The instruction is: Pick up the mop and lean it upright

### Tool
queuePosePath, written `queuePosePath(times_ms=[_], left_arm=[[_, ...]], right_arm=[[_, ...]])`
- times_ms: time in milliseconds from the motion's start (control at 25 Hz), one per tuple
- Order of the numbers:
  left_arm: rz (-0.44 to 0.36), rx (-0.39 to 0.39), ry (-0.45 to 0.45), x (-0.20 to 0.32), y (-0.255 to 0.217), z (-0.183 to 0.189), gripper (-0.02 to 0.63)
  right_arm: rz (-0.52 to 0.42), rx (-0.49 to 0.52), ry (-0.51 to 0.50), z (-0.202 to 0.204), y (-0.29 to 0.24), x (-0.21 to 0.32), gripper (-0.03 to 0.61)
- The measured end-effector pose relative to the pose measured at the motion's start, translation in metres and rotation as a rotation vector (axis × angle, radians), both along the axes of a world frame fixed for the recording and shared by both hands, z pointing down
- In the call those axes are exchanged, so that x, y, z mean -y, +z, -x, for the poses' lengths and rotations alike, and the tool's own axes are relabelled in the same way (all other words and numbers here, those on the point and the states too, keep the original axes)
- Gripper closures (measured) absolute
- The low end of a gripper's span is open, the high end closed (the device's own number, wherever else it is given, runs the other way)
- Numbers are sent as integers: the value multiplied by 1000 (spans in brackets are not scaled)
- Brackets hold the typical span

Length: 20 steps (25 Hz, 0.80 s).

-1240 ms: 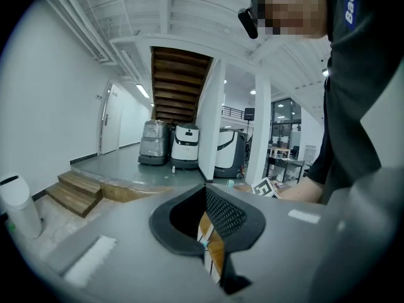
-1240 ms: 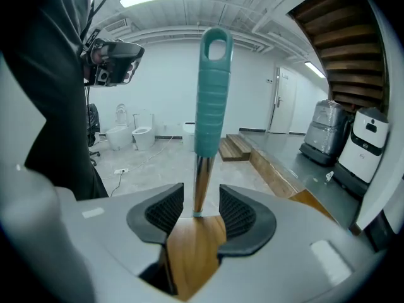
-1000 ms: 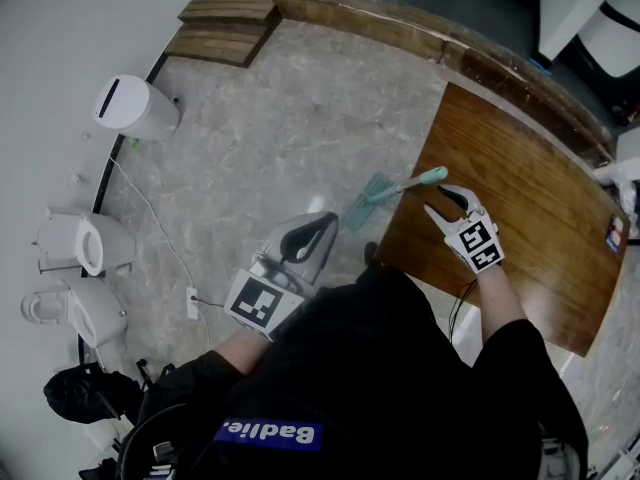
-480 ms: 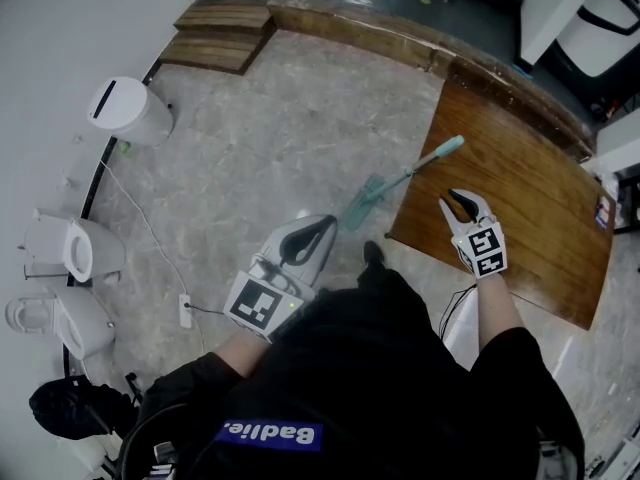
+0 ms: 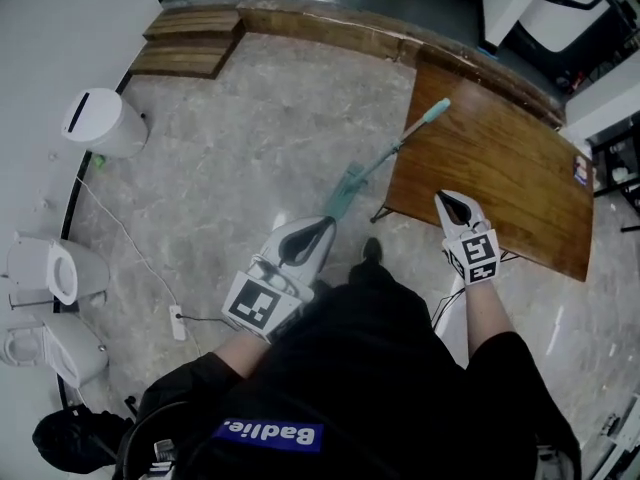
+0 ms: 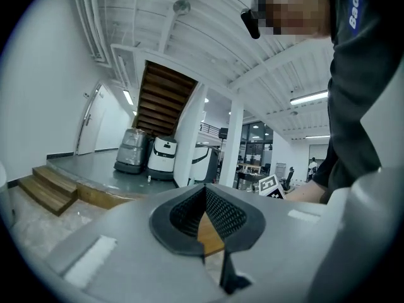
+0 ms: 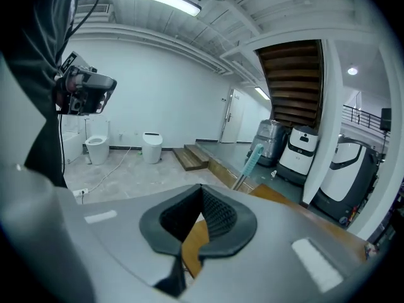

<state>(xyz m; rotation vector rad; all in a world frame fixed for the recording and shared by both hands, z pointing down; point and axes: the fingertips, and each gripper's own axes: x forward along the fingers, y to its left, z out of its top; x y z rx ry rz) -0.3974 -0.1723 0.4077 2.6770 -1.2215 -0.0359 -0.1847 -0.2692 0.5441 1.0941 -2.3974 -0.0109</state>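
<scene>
Both empty, a hand-held gripper sits in each hand of a person in dark clothing standing on a grey marbled floor (image 5: pixel 250 138). The left hand-held gripper (image 5: pixel 322 226) has its jaws pressed together with nothing between them. The right hand-held gripper (image 5: pixel 448 204) has just been closing, and its jaws likewise meet on nothing.

Just beyond the left gripper's tips, the slim flat mop with a pale teal head and teal grip (image 5: pixel 385 158) stands tilted. Its head is on the floor and its shaft rises to the corner of the brown wooden tabletop (image 5: pixel 500 178). From above it seems to rest against that edge, though the contact itself is hard to make out.

On this showing the lean looks made, and the step in hand is to leave the mop standing. Doing that well means drawing both grippers away clear of the shaft, never across it, and watching the head, which could slide out on so smooth a floor and drop the handle. If it creeps, a fresh grip high on the shaft and a steeper lean would serve better. Farther off lie low wooden steps (image 5: pixel 190 43).
</scene>
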Motion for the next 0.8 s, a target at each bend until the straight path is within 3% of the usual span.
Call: queuePosePath(times_ms=[400,800], left_arm=[[-14,-8,135,-7,-11,-55,594],[-27,35,280,-45,-23,-173,594]], right_arm=[[-12,41,103,-41,-17,-39,578],[28,176,204,-135,-18,-107,578]])
